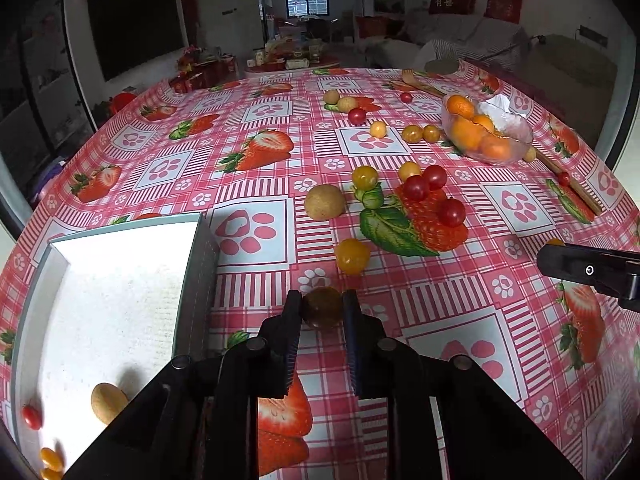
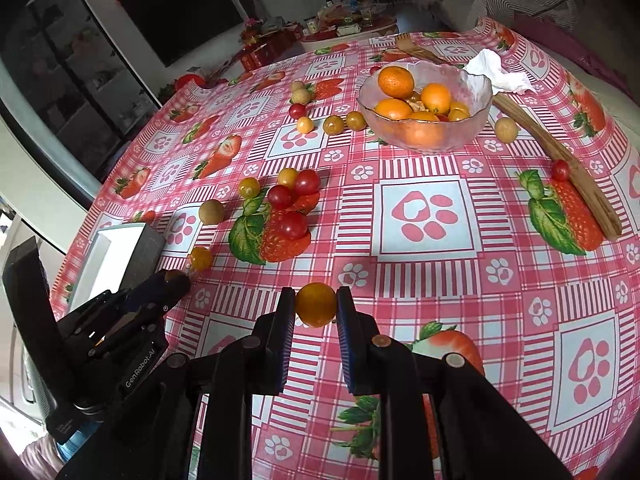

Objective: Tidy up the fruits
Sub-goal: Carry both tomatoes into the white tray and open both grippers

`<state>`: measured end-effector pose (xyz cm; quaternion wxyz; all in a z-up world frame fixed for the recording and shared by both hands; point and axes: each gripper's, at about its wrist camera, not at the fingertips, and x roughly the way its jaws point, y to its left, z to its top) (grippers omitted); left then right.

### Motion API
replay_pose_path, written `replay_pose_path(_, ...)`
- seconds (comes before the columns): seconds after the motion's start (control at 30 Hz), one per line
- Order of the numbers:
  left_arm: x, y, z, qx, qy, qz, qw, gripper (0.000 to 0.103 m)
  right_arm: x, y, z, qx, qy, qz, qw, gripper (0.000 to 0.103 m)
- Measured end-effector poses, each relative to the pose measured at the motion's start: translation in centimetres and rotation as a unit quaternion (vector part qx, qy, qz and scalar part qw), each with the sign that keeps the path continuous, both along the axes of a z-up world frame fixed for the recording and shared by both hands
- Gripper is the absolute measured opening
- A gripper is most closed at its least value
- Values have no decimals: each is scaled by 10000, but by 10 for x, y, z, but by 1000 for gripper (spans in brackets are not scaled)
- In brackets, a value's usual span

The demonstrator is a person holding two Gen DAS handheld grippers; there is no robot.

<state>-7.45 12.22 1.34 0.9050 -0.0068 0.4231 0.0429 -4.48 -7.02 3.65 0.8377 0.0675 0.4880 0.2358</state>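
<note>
Gripping one small round fruit apiece, two black claws work over a counter point(image 2: 428, 300) draped in glossy pink plaid oilcloth printed with strawberries and paw marks. The left claw point(image 1: 322, 308) is clamped on a dull brown, rough-skinned longan point(image 1: 322, 307), just beside the wall of a white rectangular tray point(image 1: 120, 280). The right claw point(image 2: 316, 306) pinches a smooth yellow cherry tomato point(image 2: 316, 305) above the cloth. In the tray's near corner lie one tan longan point(image 1: 106, 402), one red tomato point(image 1: 31, 417) and two yellow ones. Between the claws and a ribbed clear glass bowl point(image 2: 474, 92) heaped with oranges, loose fruit is scattered: three glossy red tomatoes point(image 2: 294, 200) clustered on a printed strawberry, with yellow tomatoes and another longan point(image 2: 211, 212) near them. A long wooden utensil point(image 2: 560, 156) and a crumpled white tissue point(image 2: 496, 72) lie beyond the bowl.
</note>
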Motion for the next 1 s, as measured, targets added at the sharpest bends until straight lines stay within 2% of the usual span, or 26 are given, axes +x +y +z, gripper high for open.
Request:
replay_pose_path(0.23,-24,5,18,-442,-17,-35,9990,22,-17,-6,8,78,-2,48,10000,22)
replay_pose_path(0.43,-47,18,35,-661,-172,13,9977,22,-32,1,13,36,5,151,9999,22)
replay_pose_path(0.67,-73,49,51,-741,-370,233,9963,22,-47,26,28,-21,-57,388,9992,22)
replay_pose_path(0.87,-89,88,55,-792,-416,545,9945,22,-54,63,45,-61,-112,726,9973,22)
replay_pose_path(1.0,-95,116,58,-641,-426,686,9947,22,-57,97,58,-129,-188,1009,9946,23)
